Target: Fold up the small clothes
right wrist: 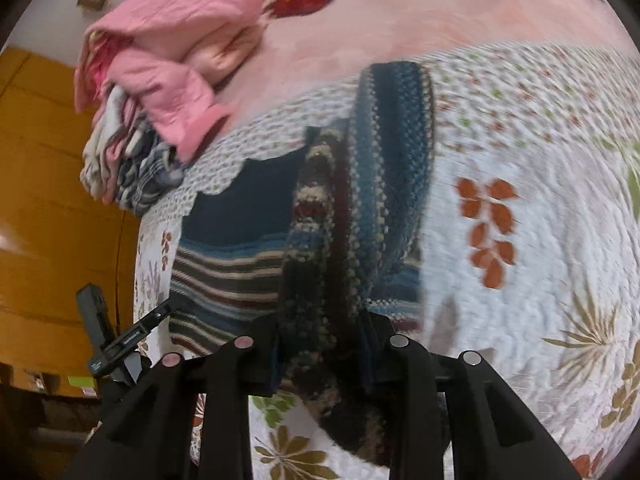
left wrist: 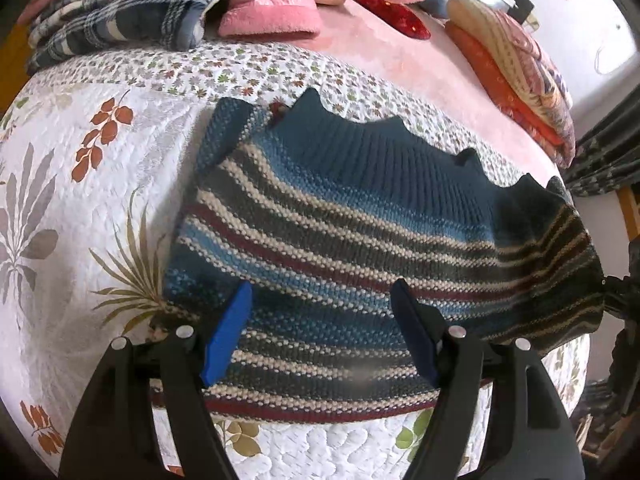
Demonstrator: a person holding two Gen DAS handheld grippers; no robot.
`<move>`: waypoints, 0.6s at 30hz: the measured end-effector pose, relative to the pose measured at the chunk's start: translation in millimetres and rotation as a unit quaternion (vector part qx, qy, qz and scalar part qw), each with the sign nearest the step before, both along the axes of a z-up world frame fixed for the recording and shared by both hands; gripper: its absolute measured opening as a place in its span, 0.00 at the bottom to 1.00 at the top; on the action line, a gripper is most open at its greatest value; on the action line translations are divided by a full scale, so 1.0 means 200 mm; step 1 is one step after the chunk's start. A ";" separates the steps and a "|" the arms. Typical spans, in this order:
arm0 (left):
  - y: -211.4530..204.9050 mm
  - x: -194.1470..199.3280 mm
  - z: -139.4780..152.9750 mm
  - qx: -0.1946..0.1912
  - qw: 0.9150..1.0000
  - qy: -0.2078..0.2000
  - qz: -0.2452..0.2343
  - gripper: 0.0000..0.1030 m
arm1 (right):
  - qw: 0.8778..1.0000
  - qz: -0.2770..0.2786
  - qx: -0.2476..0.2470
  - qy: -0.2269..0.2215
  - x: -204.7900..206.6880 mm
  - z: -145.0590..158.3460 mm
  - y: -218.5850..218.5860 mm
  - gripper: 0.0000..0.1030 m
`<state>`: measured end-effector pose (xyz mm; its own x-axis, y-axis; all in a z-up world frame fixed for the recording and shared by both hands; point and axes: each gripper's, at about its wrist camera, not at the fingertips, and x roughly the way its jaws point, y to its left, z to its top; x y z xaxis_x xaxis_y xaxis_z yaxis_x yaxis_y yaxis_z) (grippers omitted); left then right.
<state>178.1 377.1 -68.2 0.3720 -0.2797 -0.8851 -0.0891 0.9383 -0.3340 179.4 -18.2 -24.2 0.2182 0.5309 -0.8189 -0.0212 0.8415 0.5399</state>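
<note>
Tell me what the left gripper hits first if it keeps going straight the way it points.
Most likely the striped knit sweater: the left gripper is open, fingers straddling its lower part, aimed along it. Depth is unclear from this fisheye view.

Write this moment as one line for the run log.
stage: folding | left tongs: open above striped sweater | right tongs: shut on sweater sleeve, lifted | surface: floral quilt

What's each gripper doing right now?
Left gripper: open, hovering over the striped sweater.
Right gripper: shut on a bunched part of the striped sweater.
</note>
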 end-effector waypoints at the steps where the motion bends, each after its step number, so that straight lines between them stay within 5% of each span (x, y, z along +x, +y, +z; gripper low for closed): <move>1: 0.01 0.00 0.01 -0.003 1.000 -0.001 0.003 0.69 | 1.000 0.005 -0.004 -0.001 0.00 0.01 0.04 0.28; 9: 0.05 0.00 0.04 -0.020 1.000 -0.006 0.017 0.69 | 0.993 0.087 -0.075 -0.012 -0.01 0.07 0.47 0.28; 18: 0.07 0.01 0.04 -0.025 0.999 -0.003 0.019 0.69 | 0.979 0.139 -0.149 0.008 -0.03 -0.11 0.80 0.32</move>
